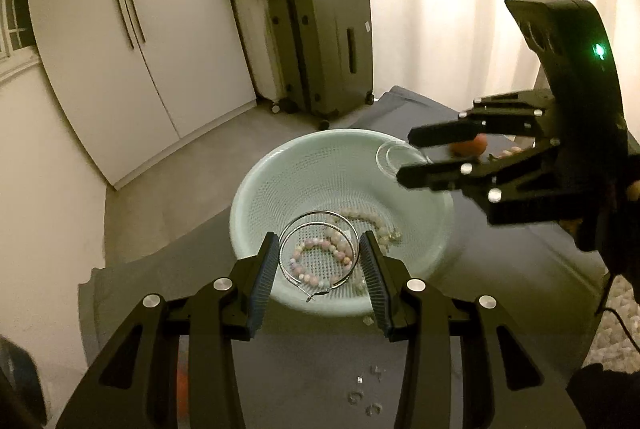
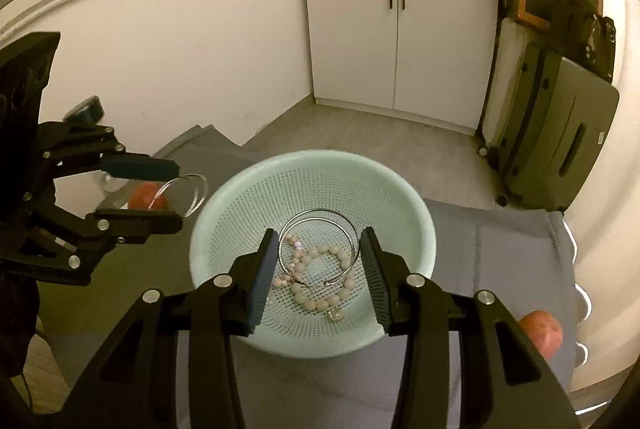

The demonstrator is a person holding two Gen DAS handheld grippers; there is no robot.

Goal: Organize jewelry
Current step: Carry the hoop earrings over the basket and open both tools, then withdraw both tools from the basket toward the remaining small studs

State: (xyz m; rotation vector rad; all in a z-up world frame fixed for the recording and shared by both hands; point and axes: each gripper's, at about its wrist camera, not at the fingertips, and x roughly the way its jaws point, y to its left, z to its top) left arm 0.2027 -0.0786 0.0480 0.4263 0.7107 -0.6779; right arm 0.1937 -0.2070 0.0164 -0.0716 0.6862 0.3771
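Observation:
A pale green perforated bowl (image 1: pixel 280 165) (image 2: pixel 224 205) stands on a grey cloth. It holds silver hoop earrings (image 1: pixel 304 225) (image 2: pixel 320 215) and pink-white bead bracelets (image 1: pixel 340 241) (image 2: pixel 316 293). My left gripper (image 1: pixel 320 257) (image 2: pixel 176 193) is open and empty, above the bowl's near rim in its own view. My right gripper (image 2: pixel 318 249) (image 1: pixel 408 153) is open and empty, hovering over the bowl. In the left wrist view a clear ring (image 1: pixel 394 157) shows at the bowl's far rim by the right gripper's fingertips. In the right wrist view a clear ring (image 2: pixel 192 189) shows beside the left gripper's fingertips.
Small clear pieces (image 1: pixel 364 389) lie on the grey cloth (image 1: pixel 320 369) in front of the bowl. Orange-red round objects (image 2: pixel 540 333) (image 1: pixel 472 145) lie beside the bowl. Suitcases (image 1: pixel 320 49) and a white wardrobe (image 2: pixel 392 9) stand behind on the floor.

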